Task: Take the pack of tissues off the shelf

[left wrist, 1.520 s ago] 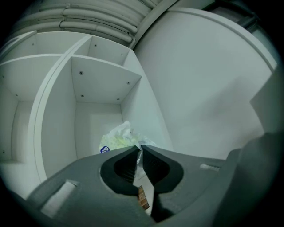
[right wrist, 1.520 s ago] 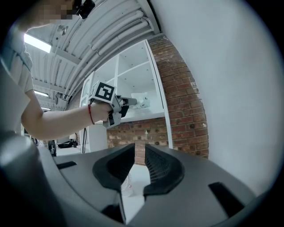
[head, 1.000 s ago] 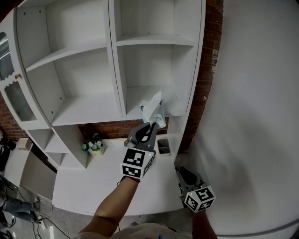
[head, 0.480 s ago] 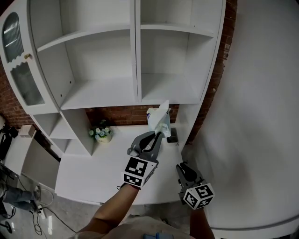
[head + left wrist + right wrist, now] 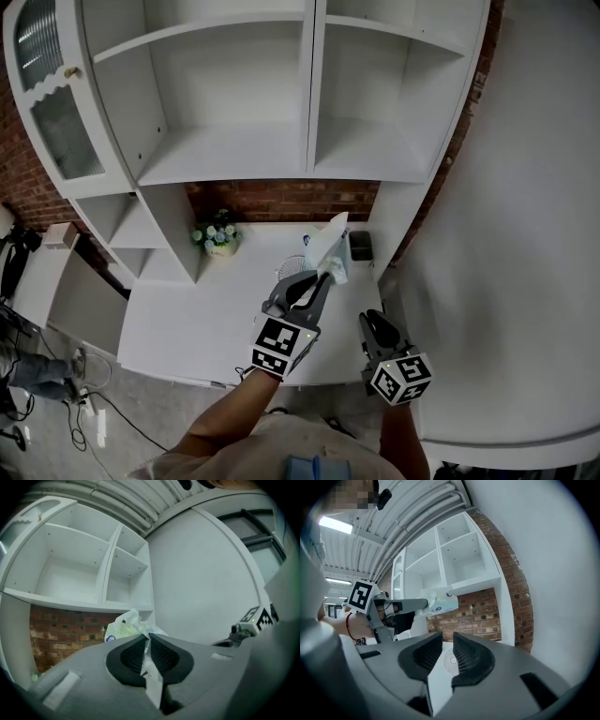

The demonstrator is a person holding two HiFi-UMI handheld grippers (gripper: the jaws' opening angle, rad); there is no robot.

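Note:
The pack of tissues [image 5: 330, 248], a crinkled white plastic pack with a blue mark, hangs in the air over the white counter [image 5: 206, 319], below the empty shelf [image 5: 356, 159]. My left gripper [image 5: 323, 274] is shut on the pack's lower edge. In the left gripper view the pack [image 5: 123, 627] sticks up beyond the pinched jaws of the left gripper [image 5: 146, 644]. My right gripper [image 5: 372, 323] hovers lower right, near the counter's edge. Its jaws stand a narrow gap apart with nothing between them [image 5: 447, 644]. The right gripper view shows the held pack [image 5: 440, 603] up to the left.
A small pot of flowers [image 5: 220, 236] stands at the back of the counter. A round white disc [image 5: 292, 267] lies under the pack, and a small dark container [image 5: 360, 246] sits by the brick wall. A glass-door cabinet [image 5: 52, 112] is at the left.
My left gripper has carried the pack out of the shelf compartment and down over the counter. The right gripper has shifted a little; the view has tilted down.

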